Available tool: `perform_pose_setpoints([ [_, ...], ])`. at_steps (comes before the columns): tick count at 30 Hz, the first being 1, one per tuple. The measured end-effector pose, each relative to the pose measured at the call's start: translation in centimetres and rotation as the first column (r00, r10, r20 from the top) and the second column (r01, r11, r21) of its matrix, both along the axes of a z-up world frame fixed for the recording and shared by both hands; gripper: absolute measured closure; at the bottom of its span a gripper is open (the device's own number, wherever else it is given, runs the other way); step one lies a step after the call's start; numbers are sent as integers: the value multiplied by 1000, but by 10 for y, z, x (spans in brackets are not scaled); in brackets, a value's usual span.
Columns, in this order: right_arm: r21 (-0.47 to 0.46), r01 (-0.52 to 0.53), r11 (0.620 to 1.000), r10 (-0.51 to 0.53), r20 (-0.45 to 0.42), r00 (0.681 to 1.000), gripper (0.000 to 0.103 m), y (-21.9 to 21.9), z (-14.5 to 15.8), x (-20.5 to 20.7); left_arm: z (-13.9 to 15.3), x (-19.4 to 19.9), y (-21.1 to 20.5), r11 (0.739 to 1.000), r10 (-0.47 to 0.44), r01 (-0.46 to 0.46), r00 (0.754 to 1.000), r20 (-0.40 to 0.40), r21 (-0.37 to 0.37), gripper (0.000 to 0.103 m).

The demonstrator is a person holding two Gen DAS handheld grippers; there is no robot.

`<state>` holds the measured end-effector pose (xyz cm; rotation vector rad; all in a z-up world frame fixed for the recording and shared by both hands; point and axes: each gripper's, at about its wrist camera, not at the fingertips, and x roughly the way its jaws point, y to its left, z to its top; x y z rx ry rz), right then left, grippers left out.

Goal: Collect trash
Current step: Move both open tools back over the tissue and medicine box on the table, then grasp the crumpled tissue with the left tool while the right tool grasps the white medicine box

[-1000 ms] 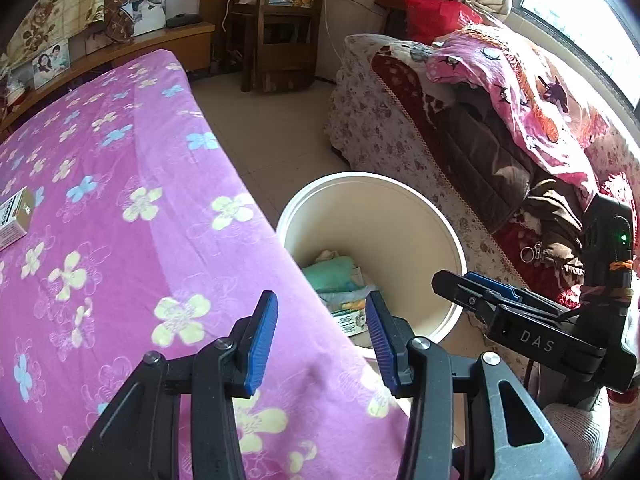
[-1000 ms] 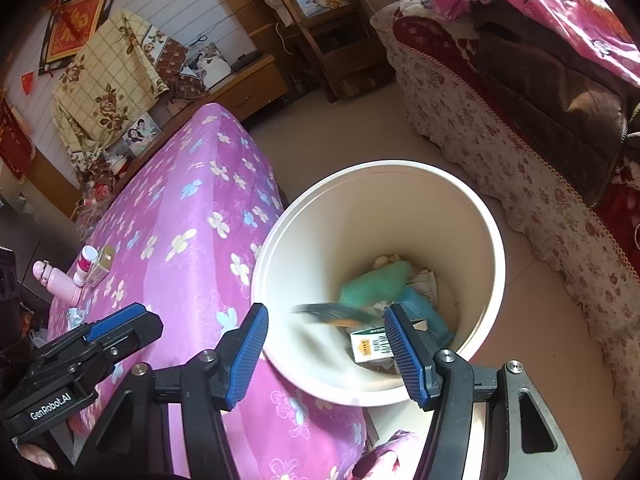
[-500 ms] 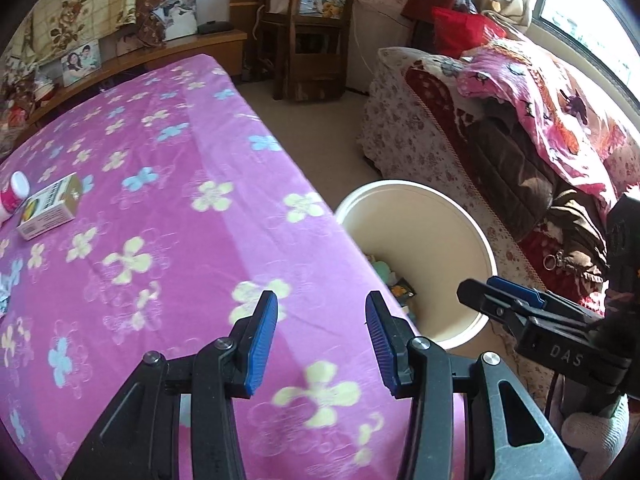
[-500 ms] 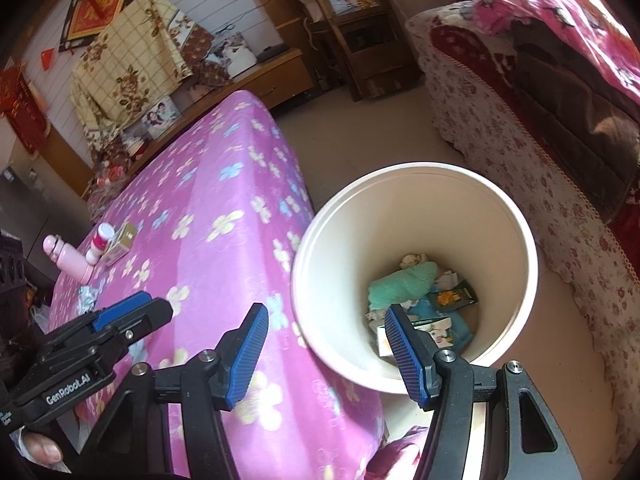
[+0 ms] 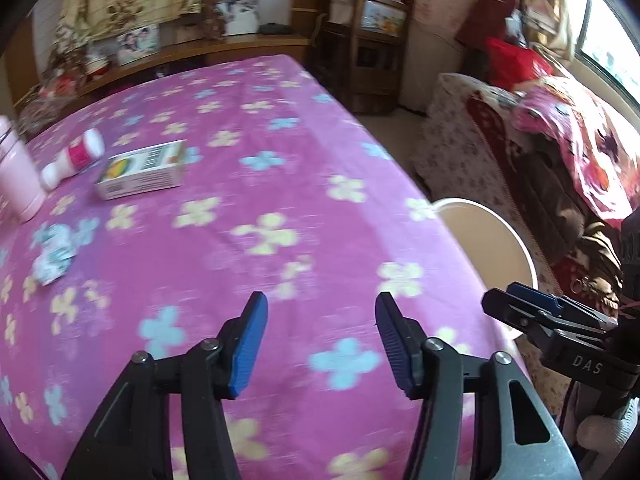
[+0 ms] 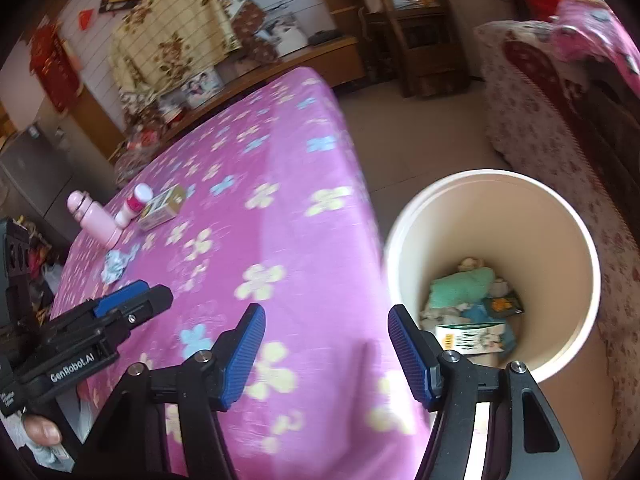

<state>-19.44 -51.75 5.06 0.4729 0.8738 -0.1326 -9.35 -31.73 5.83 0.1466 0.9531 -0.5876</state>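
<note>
My left claw (image 5: 320, 340), its jaws just widened, and my right claw (image 6: 326, 350) both gape empty over the table (image 5: 280, 184); its edge hides most of the bin (image 5: 492, 240), and motion blurs the crumpled wrapper (image 5: 54, 256).

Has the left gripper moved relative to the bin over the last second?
Yes. The left gripper has swung away from the bin, which now sits off to its right, and over the tablecloth; its empty jaws have just been opening.
</note>
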Motion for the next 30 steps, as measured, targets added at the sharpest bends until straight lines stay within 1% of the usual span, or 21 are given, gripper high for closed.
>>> perform_pose_setpoints([
  [6, 0, -94, 996, 94, -17, 995, 35, 41, -4, 27, -4, 23, 58, 994, 100, -100, 995, 3, 36, 45],
  [11, -13, -162, 987, 162, -35, 986, 35, 77, -8, 52, -6, 46, 108, 979, 196, -197, 980, 14, 59, 45],
  [16, -28, -223, 974, 222, -44, 974, 35, 112, -10, 78, -4, 65, 145, 963, 261, -261, 965, 19, 60, 45],
  [23, -57, -333, 941, 330, -45, 943, 35, 159, -12, 120, -5, 90, 173, 948, 309, -310, 951, 23, 66, 45],
  [25, -65, -355, 933, 353, -40, 935, 35, 169, -11, 133, -7, 97, 179, 945, 320, -321, 947, 15, 60, 45],
  [27, -66, -372, 926, 370, -35, 928, 32, 176, -11, 147, -8, 106, 184, 940, 337, -337, 941, 6, 50, 42],
  [30, -59, -388, 920, 387, -33, 922, 32, 184, -11, 168, -11, 119, 187, 934, 356, -355, 935, 1, 45, 41],
])
